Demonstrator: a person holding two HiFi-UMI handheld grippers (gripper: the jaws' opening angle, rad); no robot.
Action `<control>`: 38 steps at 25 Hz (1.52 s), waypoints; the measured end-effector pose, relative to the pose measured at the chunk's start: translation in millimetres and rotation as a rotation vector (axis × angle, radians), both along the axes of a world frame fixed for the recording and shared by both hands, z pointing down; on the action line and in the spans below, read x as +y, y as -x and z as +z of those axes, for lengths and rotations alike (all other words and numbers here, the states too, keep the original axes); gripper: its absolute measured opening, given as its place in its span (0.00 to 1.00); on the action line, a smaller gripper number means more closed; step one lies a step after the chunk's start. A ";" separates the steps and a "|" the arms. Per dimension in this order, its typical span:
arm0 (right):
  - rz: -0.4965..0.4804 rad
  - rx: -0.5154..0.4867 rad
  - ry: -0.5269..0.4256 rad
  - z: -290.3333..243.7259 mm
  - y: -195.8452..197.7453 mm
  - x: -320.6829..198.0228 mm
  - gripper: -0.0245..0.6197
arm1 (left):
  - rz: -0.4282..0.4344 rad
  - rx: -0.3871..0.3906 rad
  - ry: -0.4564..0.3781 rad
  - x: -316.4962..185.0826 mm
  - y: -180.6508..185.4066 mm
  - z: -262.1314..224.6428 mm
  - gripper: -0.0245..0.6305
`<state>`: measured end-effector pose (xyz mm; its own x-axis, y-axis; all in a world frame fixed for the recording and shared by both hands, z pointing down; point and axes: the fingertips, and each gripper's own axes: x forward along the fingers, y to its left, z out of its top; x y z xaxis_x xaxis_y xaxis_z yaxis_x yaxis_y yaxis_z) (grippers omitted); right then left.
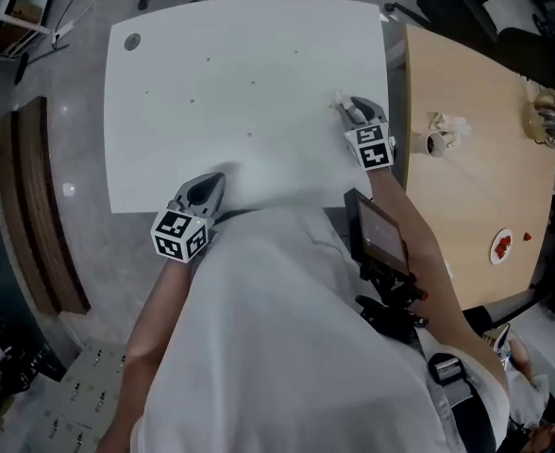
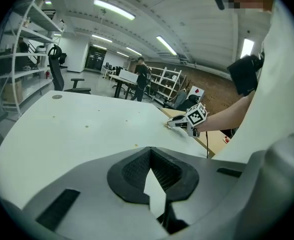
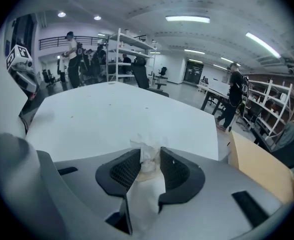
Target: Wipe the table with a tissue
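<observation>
The white table (image 1: 240, 55) bears a few small specks. My right gripper (image 1: 345, 108) is near its right edge, shut on a crumpled white tissue (image 1: 337, 98) that rests on the tabletop. In the right gripper view the tissue (image 3: 146, 148) is bunched between the black pads of the right gripper (image 3: 150, 160) and sticks out past them. My left gripper (image 1: 215, 181) rests at the table's near edge, well apart from the tissue. Its jaws (image 2: 150, 150) meet at the tips with nothing between them. From the left gripper view the right gripper (image 2: 179, 124) shows low on the table.
A wooden table (image 1: 466, 168) adjoins the right side, with a crumpled paper and cup (image 1: 443, 135), a metal pot (image 1: 547, 116) and a small plate with something red (image 1: 501, 246). Office chairs (image 1: 466, 8) stand beyond. A wooden bench (image 1: 42, 206) lies left.
</observation>
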<state>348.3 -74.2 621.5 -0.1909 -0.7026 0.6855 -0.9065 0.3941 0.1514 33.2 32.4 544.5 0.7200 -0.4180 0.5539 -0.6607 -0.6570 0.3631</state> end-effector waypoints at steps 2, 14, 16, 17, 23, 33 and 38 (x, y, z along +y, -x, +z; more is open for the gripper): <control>-0.034 0.039 0.006 4.8 1.1 -3.4 0.23 | -0.015 -0.003 0.004 0.8 1.0 0.8 0.04; -0.159 0.355 -0.031 10.1 16.2 -3.9 0.22 | -0.044 -0.005 0.011 0.3 0.5 1.6 0.04; -0.175 0.361 -0.034 10.1 19.5 -2.5 0.22 | -0.037 -0.004 0.008 0.7 -1.6 0.4 0.04; -0.181 0.362 -0.036 10.0 21.6 -1.7 0.22 | -0.035 -0.003 0.006 0.9 -2.0 -0.2 0.05; -0.200 0.349 -0.041 11.5 30.7 2.0 0.22 | -0.040 -0.002 0.003 3.5 -1.3 0.1 0.04; -0.287 0.293 -0.061 10.6 60.6 19.2 0.22 | -0.037 0.001 0.007 12.3 -6.2 4.4 0.04; -0.338 0.227 -0.042 10.4 78.2 34.1 0.22 | -0.015 -0.004 0.003 14.6 -13.1 3.2 0.04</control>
<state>270.1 -40.2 631.8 -0.2631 -0.6542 0.7090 -0.6690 0.6532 0.3545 46.3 47.0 547.7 0.7111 -0.4272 0.5584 -0.6723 -0.6456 0.3623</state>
